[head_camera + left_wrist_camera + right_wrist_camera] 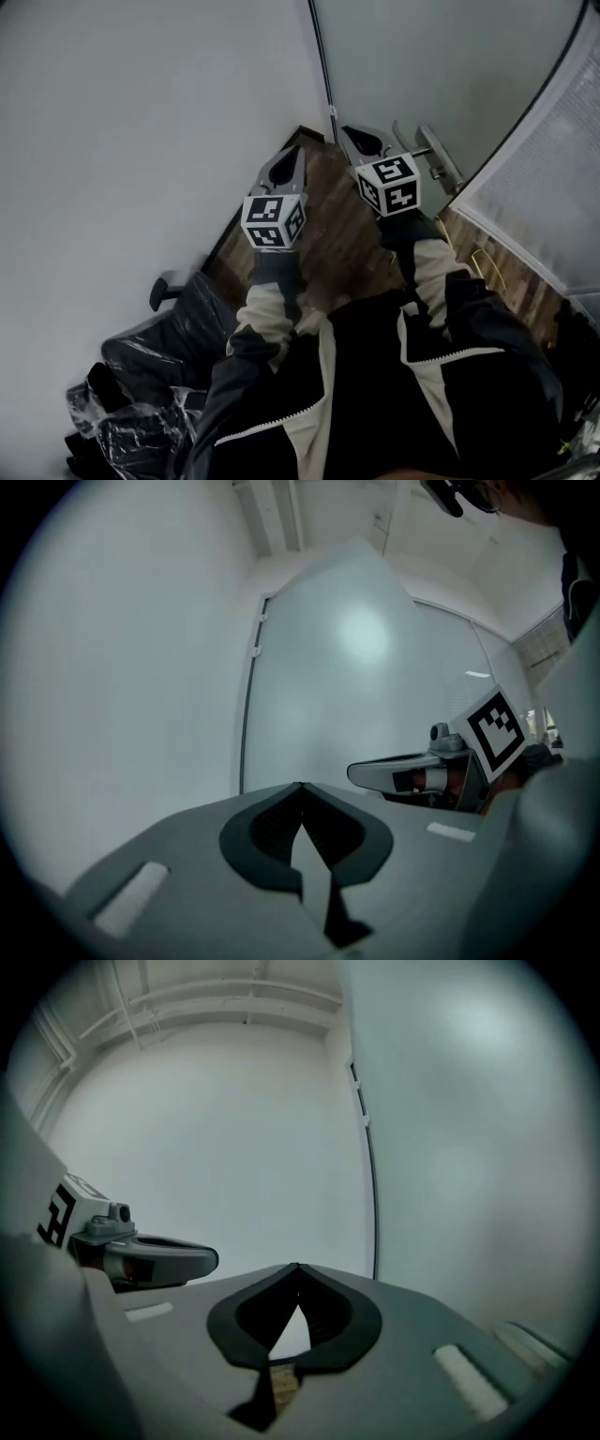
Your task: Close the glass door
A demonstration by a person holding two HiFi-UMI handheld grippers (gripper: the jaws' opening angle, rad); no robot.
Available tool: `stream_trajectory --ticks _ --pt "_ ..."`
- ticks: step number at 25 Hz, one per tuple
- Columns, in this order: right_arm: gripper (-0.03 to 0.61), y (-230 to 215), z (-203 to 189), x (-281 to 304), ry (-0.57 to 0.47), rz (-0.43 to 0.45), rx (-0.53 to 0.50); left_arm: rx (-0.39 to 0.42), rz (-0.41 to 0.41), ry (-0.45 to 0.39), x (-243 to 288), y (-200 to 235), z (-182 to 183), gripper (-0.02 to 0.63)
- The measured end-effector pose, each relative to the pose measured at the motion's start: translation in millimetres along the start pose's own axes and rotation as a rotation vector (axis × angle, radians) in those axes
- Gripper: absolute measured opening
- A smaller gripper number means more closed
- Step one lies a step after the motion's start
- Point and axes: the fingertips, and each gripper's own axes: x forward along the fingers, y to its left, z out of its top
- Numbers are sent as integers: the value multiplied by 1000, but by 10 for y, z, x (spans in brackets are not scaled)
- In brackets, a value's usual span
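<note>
Left gripper [296, 155], right gripper [354, 136] side by side, both jaws together, empty.

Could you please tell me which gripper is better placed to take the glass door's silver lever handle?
Right, probably. The right gripper, jaws shut and empty, lies beside the silver lever handle on the frosted glass door; the left gripper, also shut, sits farther, nearer the white wall.
</note>
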Motion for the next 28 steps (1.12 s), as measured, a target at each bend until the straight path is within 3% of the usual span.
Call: stream_trajectory --ticks 4,8,12,16,18,24,28 --pt "5 -360 -120 -220 23 -141 -1 -17 -124 3 351 -158 -46 2" --pt "5 -817 -272 -666 61 -294 7 -31 -274 16 759 -642 -125 2" --pt "5 -1015 -396 -971 98 -375 2 -39 -394 37 975 -1058 -209 2" --pt "5 -1129 -457 -1146 143 -420 -39 -46 -453 42 1074 -1282 -240 2" --pt "5 -1122 -481 -1171 217 -428 -146 -44 -478 41 1116 -1382 -244 2" --pt "13 -1083 -779 -1011 584 -436 -668 -67 -511 48 1114 -1445 -338 2" --pt "151 -1257 -1112 -896 806 -389 -849 -71 -544 61 1036 -1516 -407 2"
